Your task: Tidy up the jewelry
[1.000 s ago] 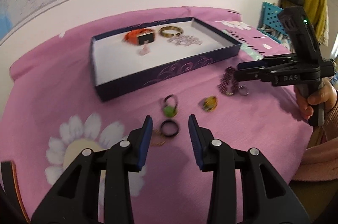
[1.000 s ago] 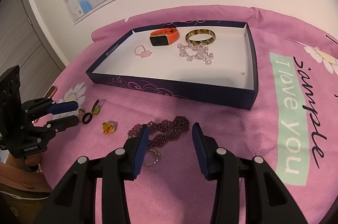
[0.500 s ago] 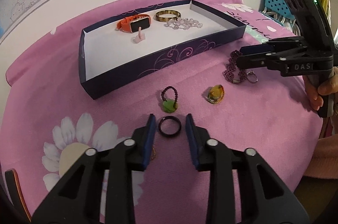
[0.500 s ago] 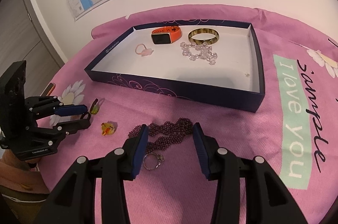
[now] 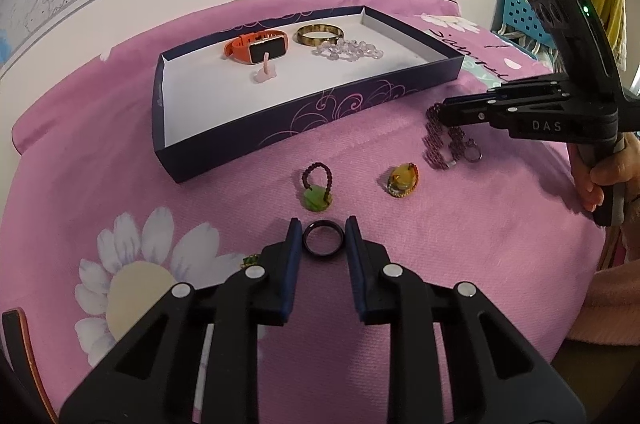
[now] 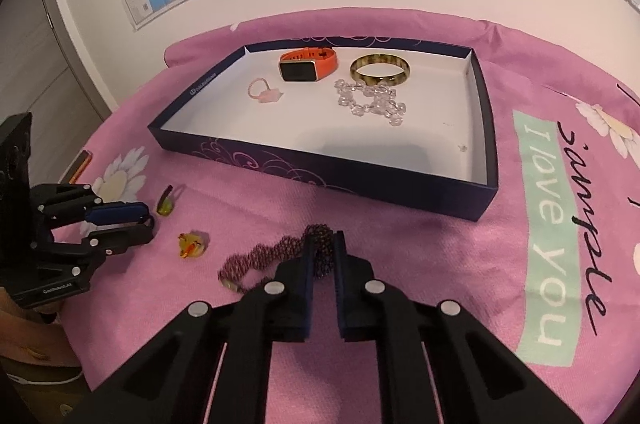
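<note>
Pink cloth (image 5: 500, 264): it covers the surface; the jewelry lies on it in front of the dark box (image 5: 280, 140).
Left gripper (image 5: 323, 238): jaws now narrowed onto the black ring (image 5: 323, 239), both pads touching it; earlier they stood wider.
Right gripper (image 6: 322, 254): jaws now clenched on the purple beaded bracelet (image 6: 260, 260); a second ago they were apart over it.
Loose pieces: green pendant (image 5: 317, 198) and amber pendant (image 5: 402, 180) between the grippers.
Open room: bare white box floor (image 6: 312, 128) near the front wall.
</note>
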A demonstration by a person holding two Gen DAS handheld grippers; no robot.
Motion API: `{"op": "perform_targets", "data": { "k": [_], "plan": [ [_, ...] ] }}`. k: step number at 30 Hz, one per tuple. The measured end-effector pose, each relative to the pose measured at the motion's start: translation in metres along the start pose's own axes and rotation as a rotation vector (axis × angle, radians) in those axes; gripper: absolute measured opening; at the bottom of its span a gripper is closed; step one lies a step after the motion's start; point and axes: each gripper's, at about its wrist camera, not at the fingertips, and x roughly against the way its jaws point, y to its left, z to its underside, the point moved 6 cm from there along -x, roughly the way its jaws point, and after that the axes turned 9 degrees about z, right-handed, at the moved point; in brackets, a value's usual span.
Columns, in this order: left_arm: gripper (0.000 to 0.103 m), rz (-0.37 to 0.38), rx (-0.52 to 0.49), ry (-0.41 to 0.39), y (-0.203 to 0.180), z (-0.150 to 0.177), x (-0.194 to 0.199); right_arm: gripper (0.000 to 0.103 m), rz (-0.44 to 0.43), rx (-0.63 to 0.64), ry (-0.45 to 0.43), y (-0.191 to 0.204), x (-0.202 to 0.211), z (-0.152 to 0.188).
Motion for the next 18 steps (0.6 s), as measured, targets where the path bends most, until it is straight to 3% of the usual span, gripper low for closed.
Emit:
{"op": "perform_targets", "data": {
  "k": [18],
  "plan": [
    [0.022,0.035,0.021,-0.103,0.005,-0.029,0.023,0.006,-0.051,0.022,-0.144,0.013,0.047,-0.034]
  ]
}}
